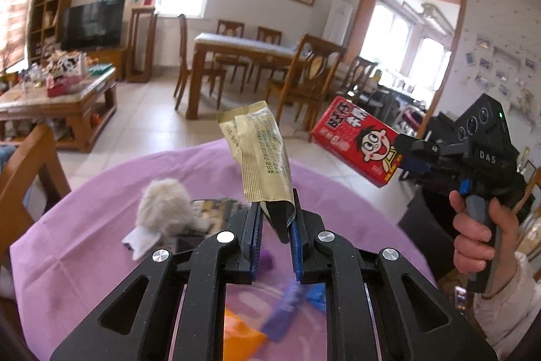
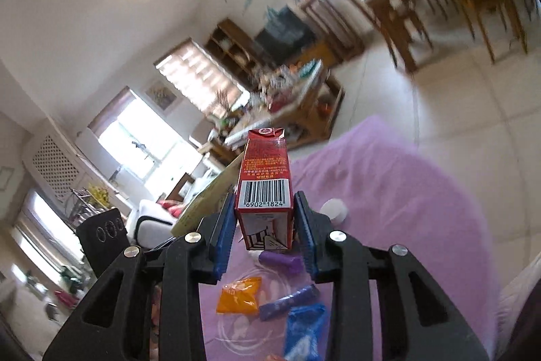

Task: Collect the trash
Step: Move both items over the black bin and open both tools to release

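Crinkly gold foil wrapper (image 1: pixel 260 154), boxy red carton (image 2: pixel 265 188)

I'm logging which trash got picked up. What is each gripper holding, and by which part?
The left gripper pinches a gold wrapper by its bottom end. The right gripper clamps a red drink carton across its sides near the base.

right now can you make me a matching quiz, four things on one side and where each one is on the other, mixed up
Things:
1. gold wrapper
2. red carton
3. orange packet
4. fluffy grey toy

Places:
A. lying on the purple cloth, below the right tongs
B. clamped in the right tongs
C. pinched in the left tongs
D. sitting on the purple cloth left of the left tongs

Pairs: 1-C, 2-B, 3-A, 4-D
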Demonstrator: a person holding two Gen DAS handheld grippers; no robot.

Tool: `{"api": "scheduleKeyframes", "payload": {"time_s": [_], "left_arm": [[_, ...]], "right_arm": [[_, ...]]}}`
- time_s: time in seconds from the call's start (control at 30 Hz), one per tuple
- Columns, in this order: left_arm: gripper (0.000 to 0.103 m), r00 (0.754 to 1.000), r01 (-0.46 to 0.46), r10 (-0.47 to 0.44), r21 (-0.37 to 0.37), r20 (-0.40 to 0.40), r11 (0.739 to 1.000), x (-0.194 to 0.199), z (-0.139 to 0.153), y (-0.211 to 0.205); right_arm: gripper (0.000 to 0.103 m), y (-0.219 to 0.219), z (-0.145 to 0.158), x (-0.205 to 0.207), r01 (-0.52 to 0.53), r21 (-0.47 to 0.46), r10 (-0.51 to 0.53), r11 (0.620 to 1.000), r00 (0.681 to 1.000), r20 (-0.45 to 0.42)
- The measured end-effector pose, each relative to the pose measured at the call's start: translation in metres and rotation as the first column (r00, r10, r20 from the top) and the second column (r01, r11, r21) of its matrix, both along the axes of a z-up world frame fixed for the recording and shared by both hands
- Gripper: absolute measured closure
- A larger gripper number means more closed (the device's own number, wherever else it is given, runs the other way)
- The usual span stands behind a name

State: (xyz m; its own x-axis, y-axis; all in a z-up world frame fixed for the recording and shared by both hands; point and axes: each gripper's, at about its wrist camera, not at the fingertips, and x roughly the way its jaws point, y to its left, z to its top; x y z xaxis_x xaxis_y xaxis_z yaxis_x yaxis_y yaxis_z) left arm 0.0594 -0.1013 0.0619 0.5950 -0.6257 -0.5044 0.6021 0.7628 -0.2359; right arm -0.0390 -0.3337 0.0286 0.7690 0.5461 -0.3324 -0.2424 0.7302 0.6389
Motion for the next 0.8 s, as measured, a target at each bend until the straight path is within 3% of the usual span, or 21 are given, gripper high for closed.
{"api": "scheduleKeyframes", "payload": {"time_s": [0.27, 0.4, 0.43, 0.47, 0.53, 0.8], "left_arm": [[0.088, 0.993, 0.104, -0.103, -0.013, 0.049, 0.995, -0.045, 0.017, -0.050], [0.088, 0.982, 0.184, -0.184, -0.008, 0.050, 0.983, -0.061, 0.016, -0.085], [0.088, 0.978, 0.205, -0.205, -0.002, 0.049, 0.979, -0.064, 0.015, -0.095], [0.088, 0.972, 0.231, -0.231, 0.006, 0.049, 0.973, -0.069, 0.012, -0.112], [0.088, 0.963, 0.267, -0.267, 0.012, 0.042, 0.964, -0.075, 0.007, -0.131], [0.088, 0.922, 0.388, -0.388, 0.053, -0.004, 0.920, -0.092, -0.024, -0.209]], "right_arm": [[0.069, -0.046, 0.016, -0.071, 0.149, -0.080, -0.138, 0.986, 0.982, 0.128], [0.069, -0.077, 0.015, -0.085, 0.212, -0.095, -0.199, 0.973, 0.971, 0.132], [0.072, -0.086, 0.014, -0.090, 0.231, -0.103, -0.217, 0.968, 0.968, 0.129], [0.081, -0.093, 0.013, -0.092, 0.240, -0.116, -0.226, 0.964, 0.966, 0.123], [0.087, -0.101, 0.010, -0.098, 0.264, -0.144, -0.249, 0.954, 0.962, 0.113], [0.089, -0.148, -0.008, -0.116, 0.336, -0.141, -0.328, 0.931, 0.942, 0.073]]}}
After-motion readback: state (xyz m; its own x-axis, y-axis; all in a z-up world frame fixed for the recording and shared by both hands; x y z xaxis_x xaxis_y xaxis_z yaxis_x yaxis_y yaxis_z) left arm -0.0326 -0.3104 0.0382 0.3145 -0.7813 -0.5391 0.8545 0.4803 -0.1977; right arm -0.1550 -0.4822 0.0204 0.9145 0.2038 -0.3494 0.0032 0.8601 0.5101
